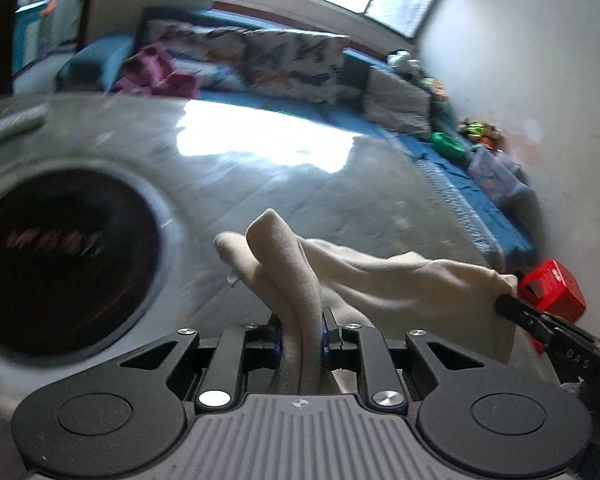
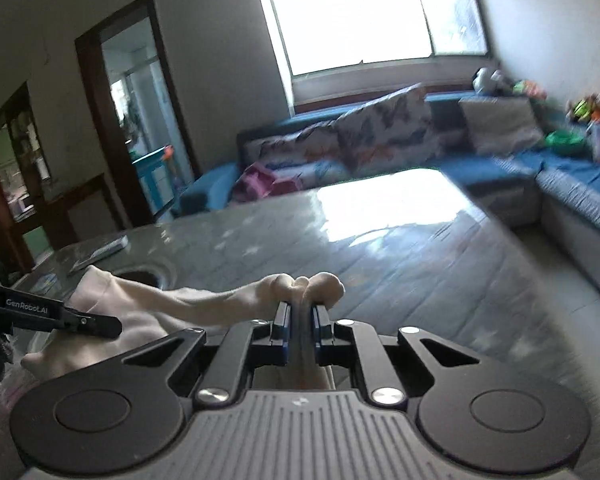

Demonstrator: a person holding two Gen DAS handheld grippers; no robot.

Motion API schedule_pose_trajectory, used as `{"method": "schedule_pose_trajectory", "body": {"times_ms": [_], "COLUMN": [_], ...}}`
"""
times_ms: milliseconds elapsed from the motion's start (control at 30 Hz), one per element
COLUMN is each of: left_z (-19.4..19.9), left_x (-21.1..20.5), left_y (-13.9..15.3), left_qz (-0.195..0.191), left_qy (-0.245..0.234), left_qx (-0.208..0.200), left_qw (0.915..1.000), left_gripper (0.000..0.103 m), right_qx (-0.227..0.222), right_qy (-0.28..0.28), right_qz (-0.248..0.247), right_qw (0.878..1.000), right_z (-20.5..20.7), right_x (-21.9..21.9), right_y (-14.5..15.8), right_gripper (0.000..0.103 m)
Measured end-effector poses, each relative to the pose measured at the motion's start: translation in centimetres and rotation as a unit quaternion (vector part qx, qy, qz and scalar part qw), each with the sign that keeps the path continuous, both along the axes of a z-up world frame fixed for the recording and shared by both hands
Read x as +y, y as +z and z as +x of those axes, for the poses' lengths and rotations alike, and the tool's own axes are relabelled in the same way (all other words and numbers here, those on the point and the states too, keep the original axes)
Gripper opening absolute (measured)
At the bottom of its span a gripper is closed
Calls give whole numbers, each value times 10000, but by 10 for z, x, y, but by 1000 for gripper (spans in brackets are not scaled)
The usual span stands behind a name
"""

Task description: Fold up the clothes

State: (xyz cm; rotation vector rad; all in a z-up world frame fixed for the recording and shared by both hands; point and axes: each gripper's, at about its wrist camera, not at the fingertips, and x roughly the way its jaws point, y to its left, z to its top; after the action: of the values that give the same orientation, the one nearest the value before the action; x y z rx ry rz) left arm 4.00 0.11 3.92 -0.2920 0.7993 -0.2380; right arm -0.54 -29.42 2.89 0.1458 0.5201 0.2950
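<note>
A cream-coloured garment (image 1: 364,276) hangs stretched between my two grippers above a grey table (image 1: 260,184). My left gripper (image 1: 300,332) is shut on one bunched edge of it, with folds sticking up past the pads. My right gripper (image 2: 300,316) is shut on the other edge, which bulges above its fingers as a knot of cloth (image 2: 300,286). The right gripper shows at the right of the left wrist view (image 1: 512,300), pinching the cloth's corner. The left gripper shows at the left of the right wrist view (image 2: 100,326). The cloth's lower part is hidden behind the grippers.
A round dark hole (image 1: 60,264) is set in the table at the left. A flat remote-like item (image 2: 100,254) lies near the table's far left edge. A blue corner sofa (image 2: 500,168) with patterned cushions, a pink cloth (image 2: 260,182) and toys stands behind the table.
</note>
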Motion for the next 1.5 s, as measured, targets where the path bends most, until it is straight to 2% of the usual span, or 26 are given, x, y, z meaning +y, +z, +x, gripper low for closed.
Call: {"method": "schedule_pose_trajectory", "body": {"times_ms": [267,533,633,733,867,1000,1133,1367,1433,1500], "left_z": [29,57,69,81,89,94,103,123,129,134], "left_x": [-72,-124,-137,-142,-138,-134,-149,-175,-179,-184], "left_y": [16,15,7,-10,-26,-26,-24,-40,-45,-51], "left_qz": [-122,-115,-76,123,478,504,401,491,538,606], "left_qy": [-698,-1113,-1216,-1167,-985,-912,-1145,-1355,-1366,-1380], "left_qx": [-239,-229,-151,51,153,94,26,139,186,228], "left_qw": [9972,9935,9924,9931,9939,9945,9926,9895,9890,9883], "left_gripper": [18,19,19,25,40,38,34,32,32,32], "right_qx": [-408,-385,-317,-14,405,489,613,872,892,894], "right_qy": [-774,-1260,-1366,-1455,-1591,-1439,-1092,-825,-826,-832], "right_qz": [-465,-684,-737,-756,-714,-682,-651,-643,-669,-675], "right_qw": [9951,9889,9874,9865,9839,9860,9900,9907,9903,9902], "right_z": [-7,5,15,33,55,62,80,116,122,126], "right_x": [-54,-94,-101,-105,-114,-110,-93,-73,-71,-71], "right_y": [38,37,28,10,-18,-28,-37,-61,-66,-71], "right_gripper": [9,10,10,13,15,15,15,17,23,24]}}
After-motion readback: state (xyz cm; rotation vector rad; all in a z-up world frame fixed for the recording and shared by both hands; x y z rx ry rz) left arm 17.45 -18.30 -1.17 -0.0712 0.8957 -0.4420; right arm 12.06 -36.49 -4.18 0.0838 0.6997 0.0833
